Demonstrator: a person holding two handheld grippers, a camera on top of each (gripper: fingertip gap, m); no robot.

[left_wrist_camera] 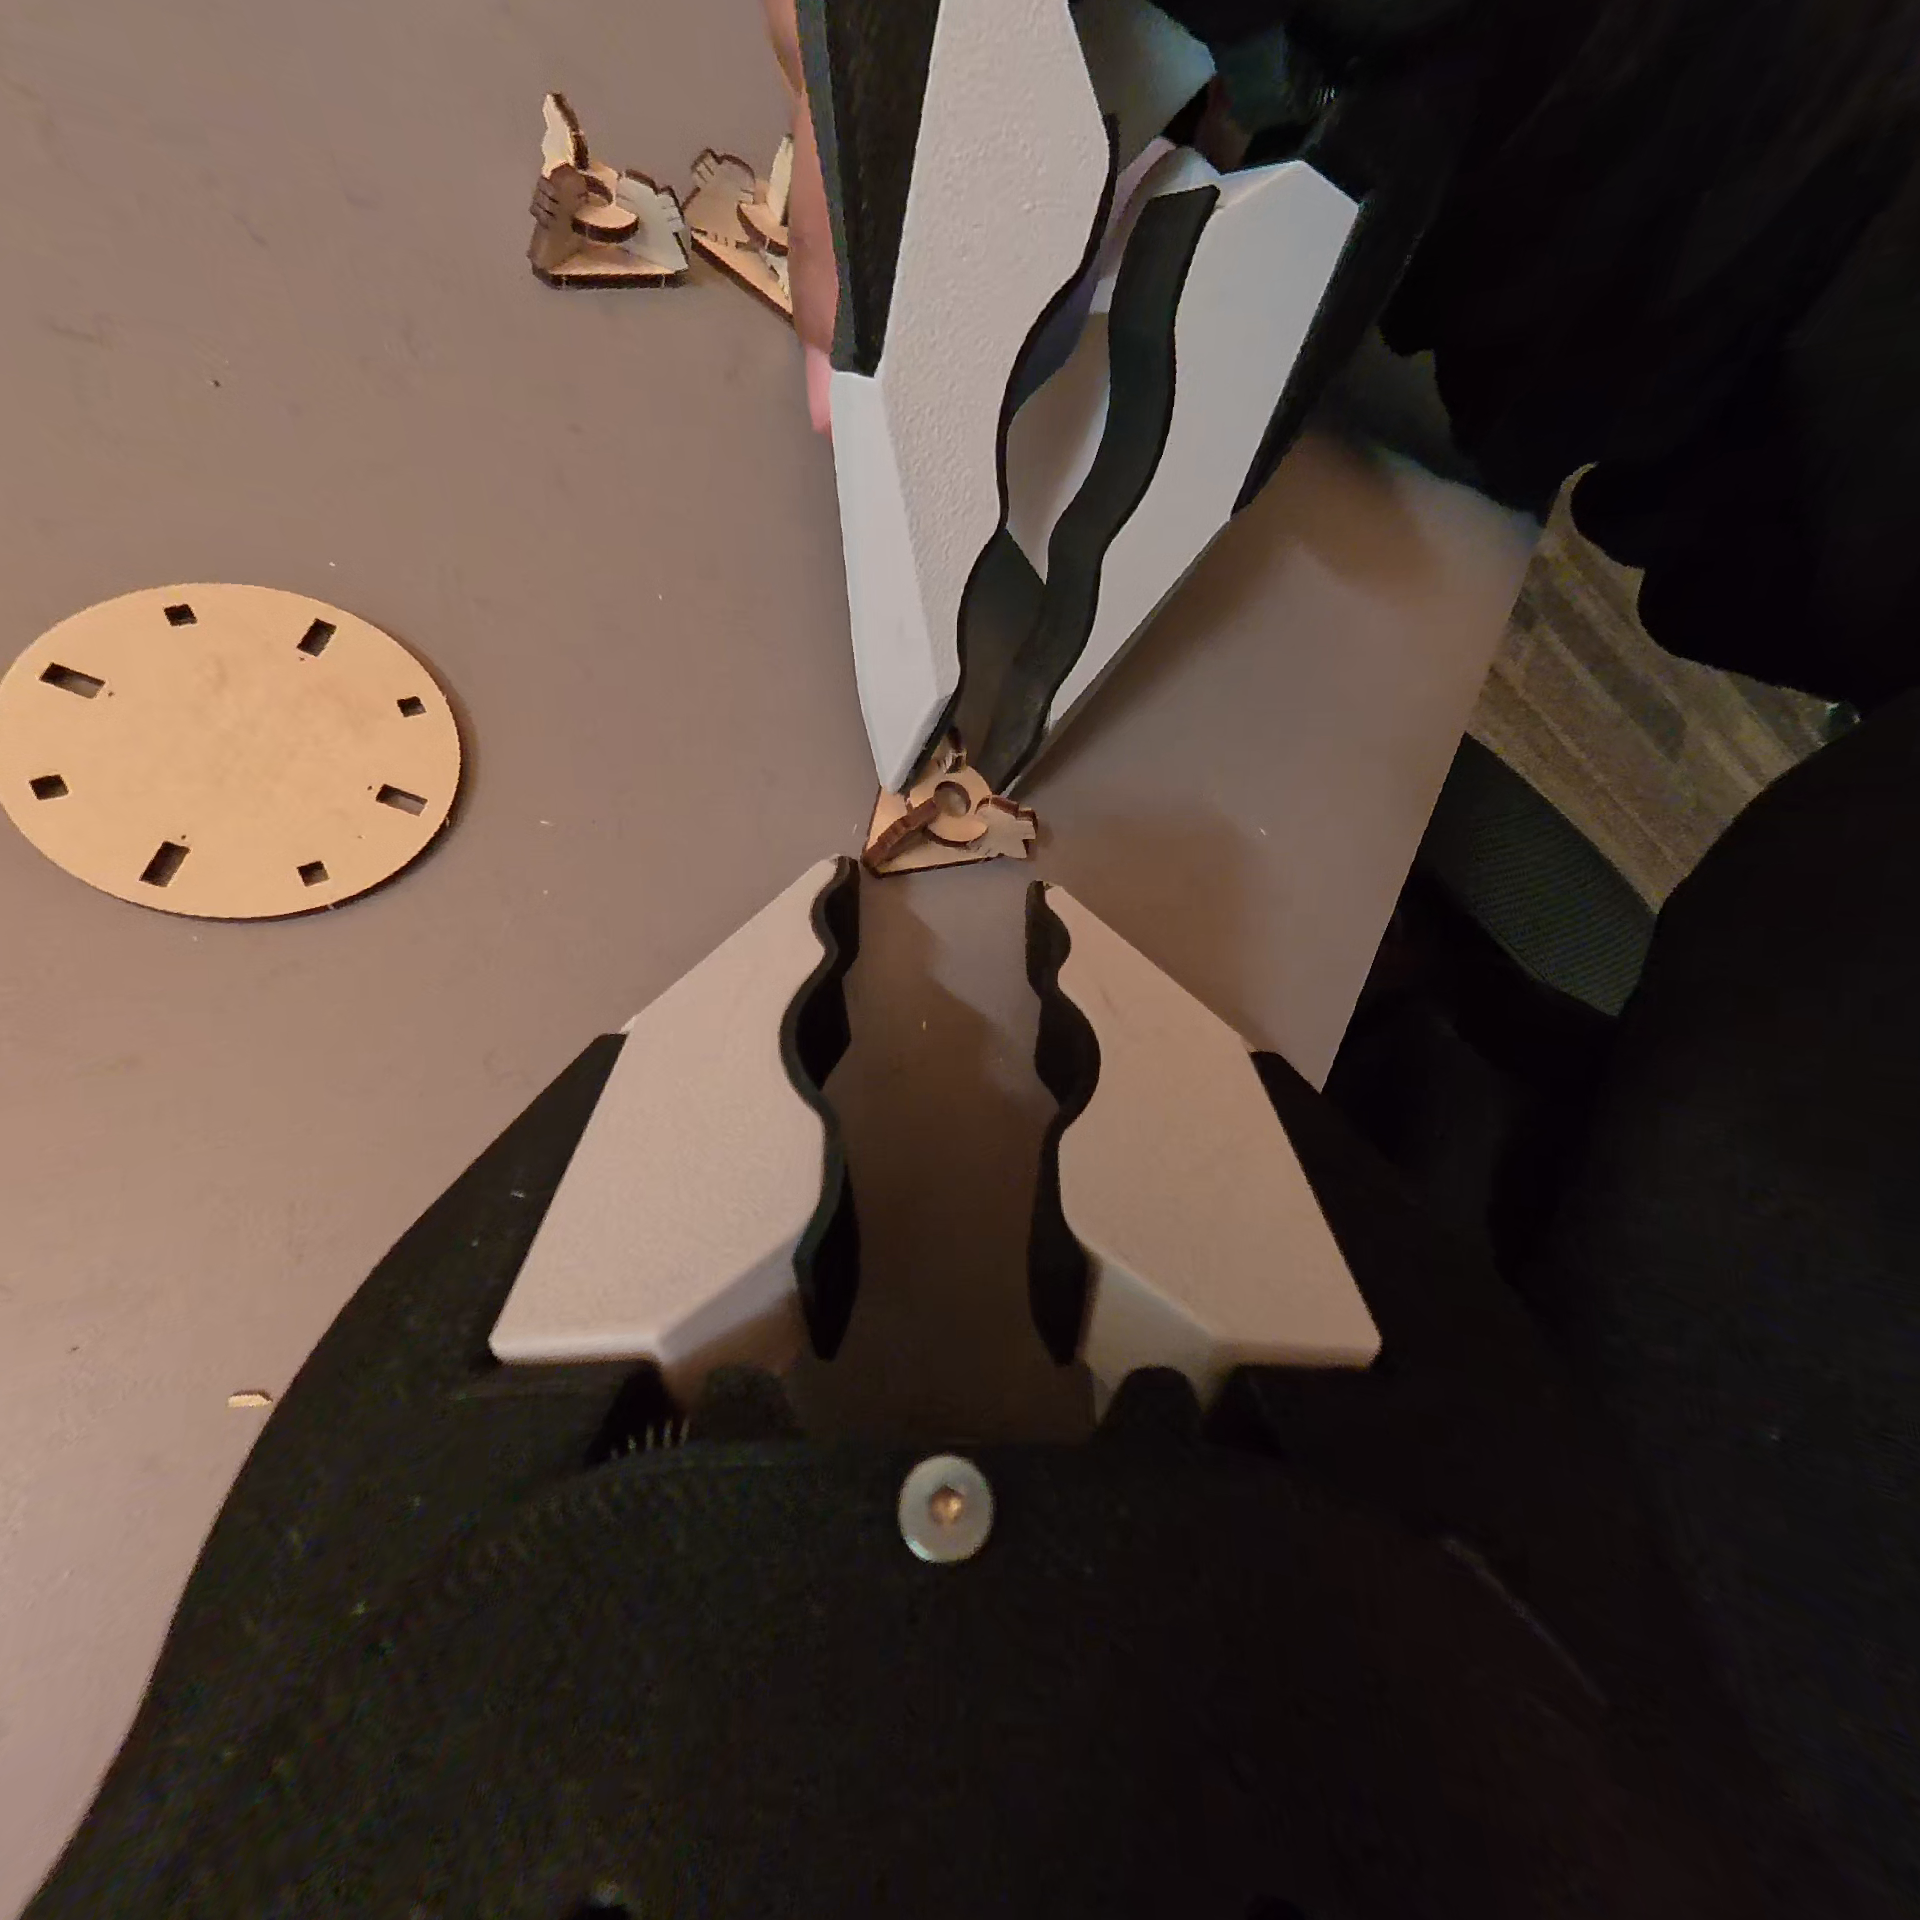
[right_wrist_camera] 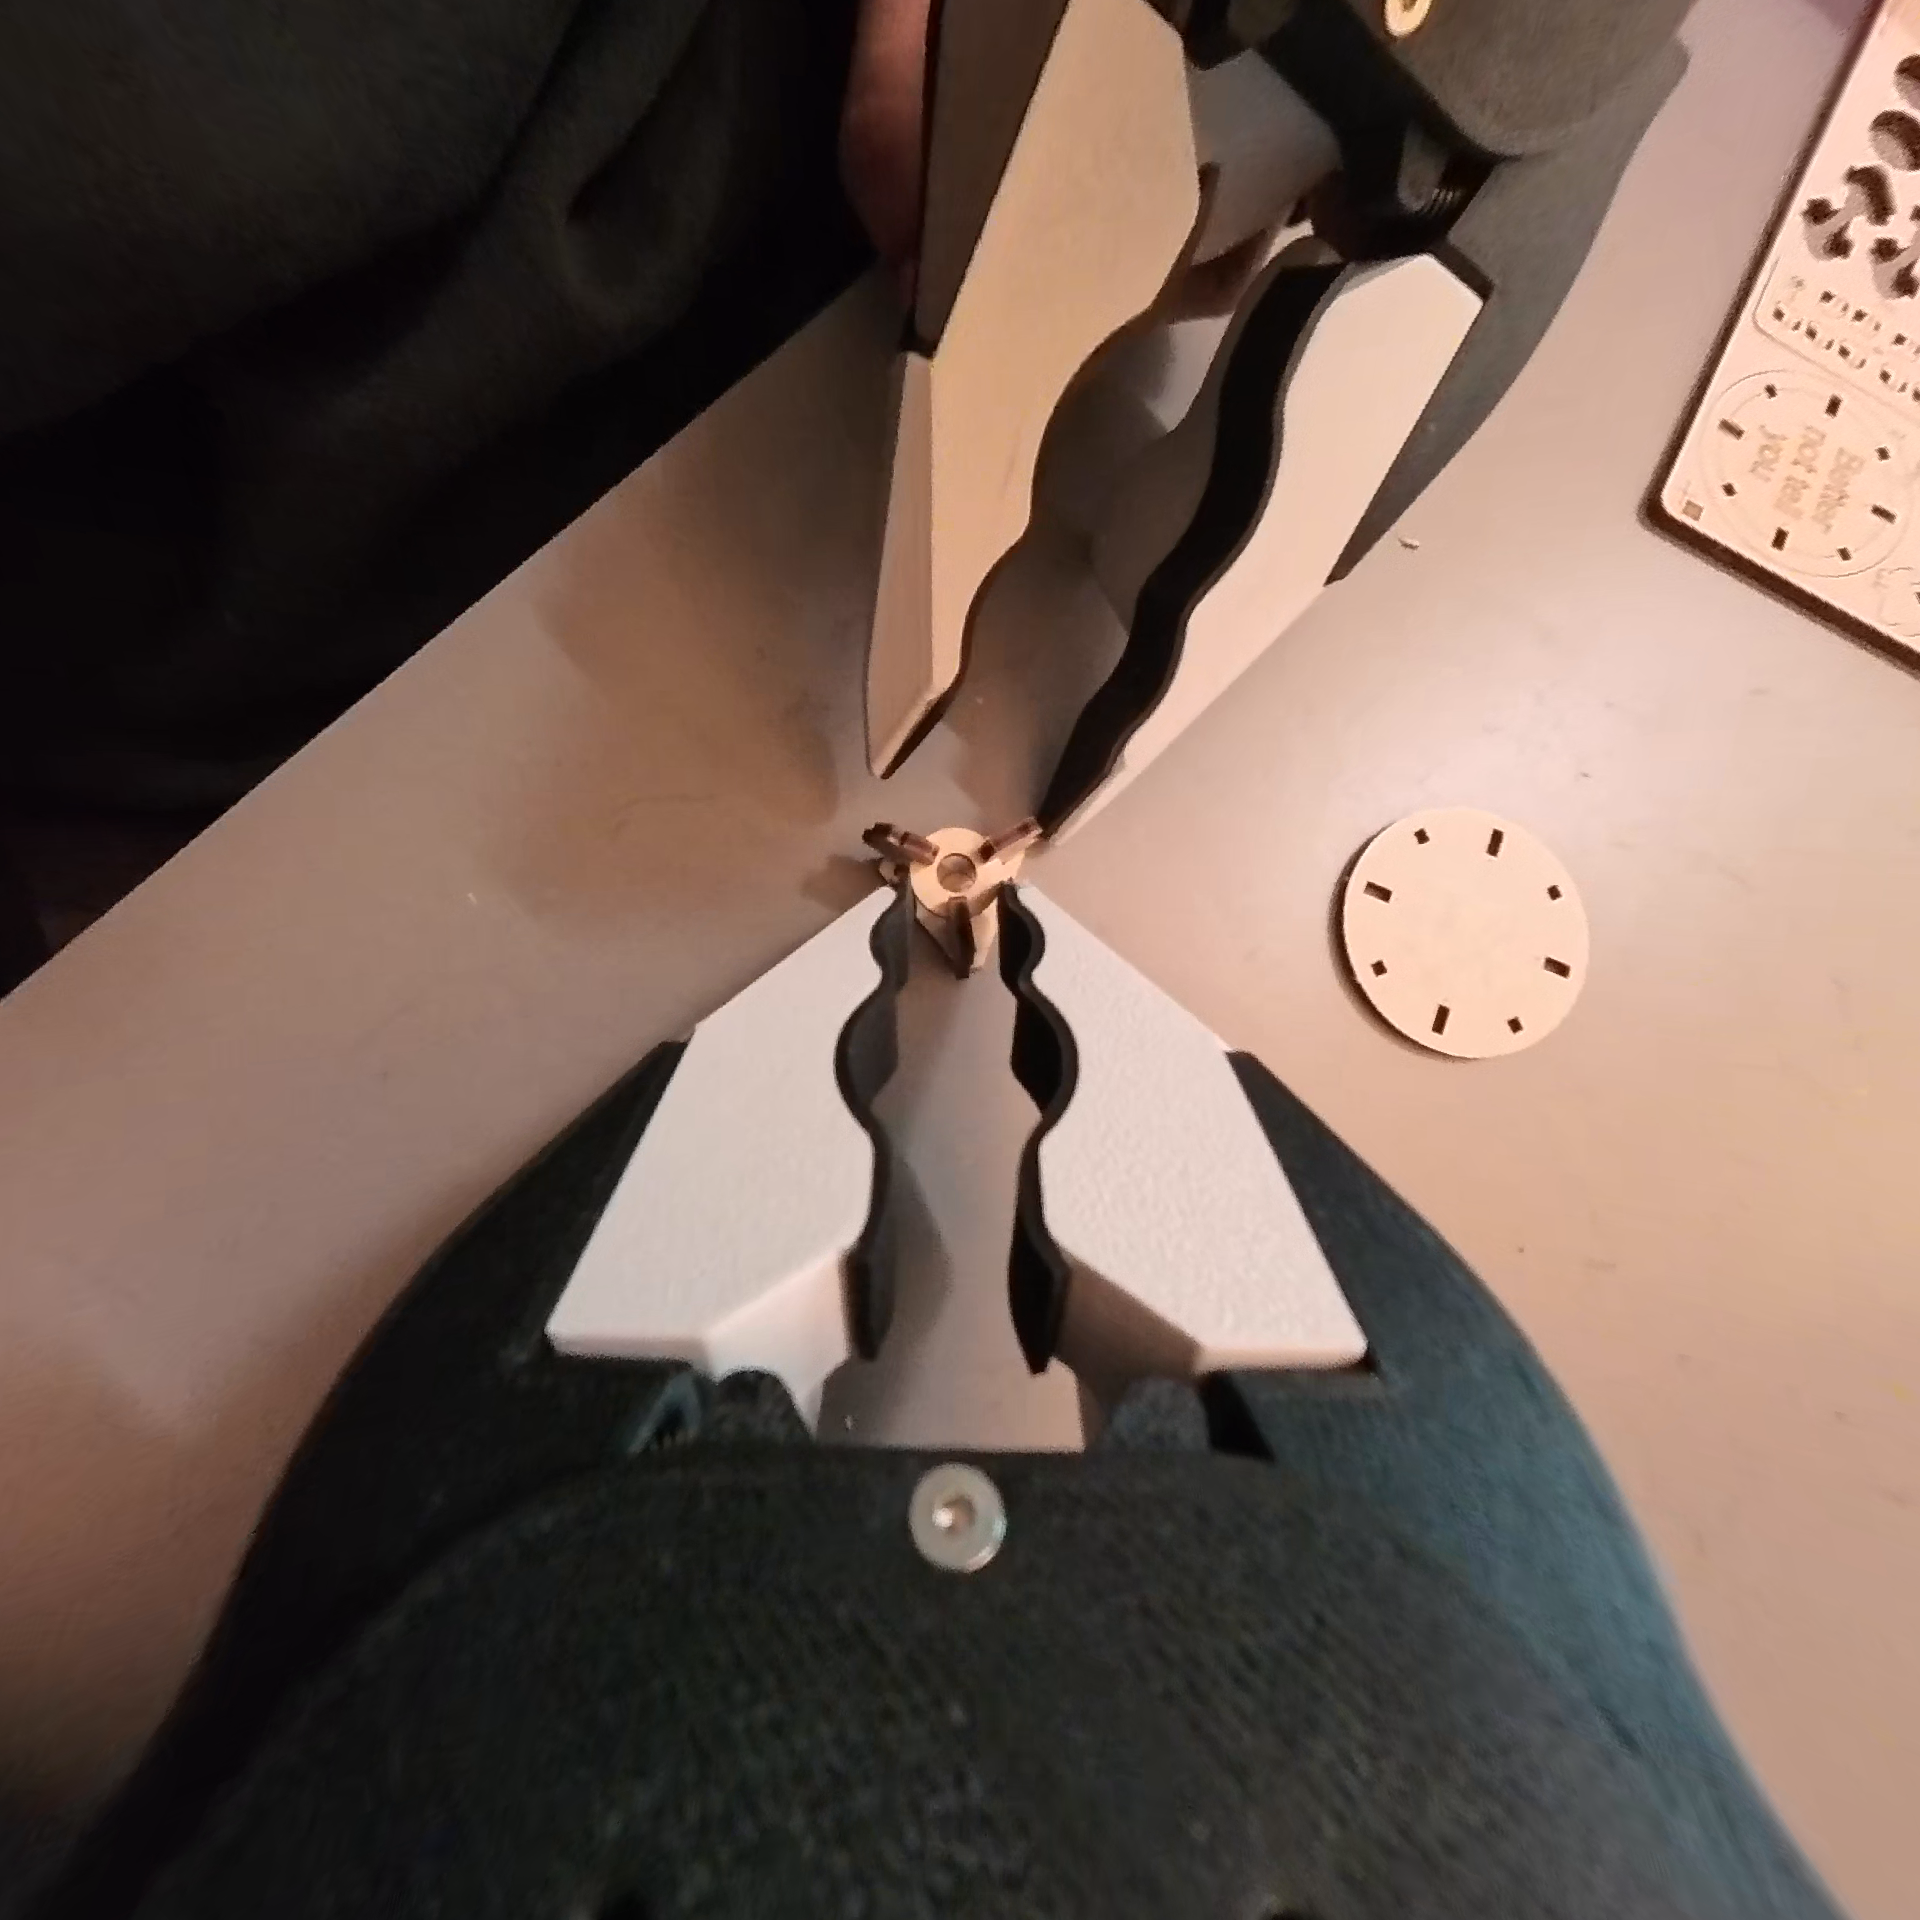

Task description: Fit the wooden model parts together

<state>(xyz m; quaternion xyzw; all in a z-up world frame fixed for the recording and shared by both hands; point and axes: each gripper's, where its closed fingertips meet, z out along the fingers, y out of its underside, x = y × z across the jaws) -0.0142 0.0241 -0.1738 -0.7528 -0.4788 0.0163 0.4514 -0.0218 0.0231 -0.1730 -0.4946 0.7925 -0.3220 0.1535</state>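
Each gripper has a black, rough-textured body with one silver hex-socket screw (left_wrist_camera: 944,1505) set in a washer at its centre. From it spring two pale grey, flat-faceted fingers (left_wrist_camera: 707,1174) that taper to narrow tips, each lined on the inner face with a black rubber pad (right_wrist_camera: 871,1101) cut in a wavy outline. The left gripper (right_wrist_camera: 966,774), seen from the other side, shows a brass-coloured fitting (right_wrist_camera: 1405,12) on its dark housing, and the person wears a dark sleeve (right_wrist_camera: 343,291).
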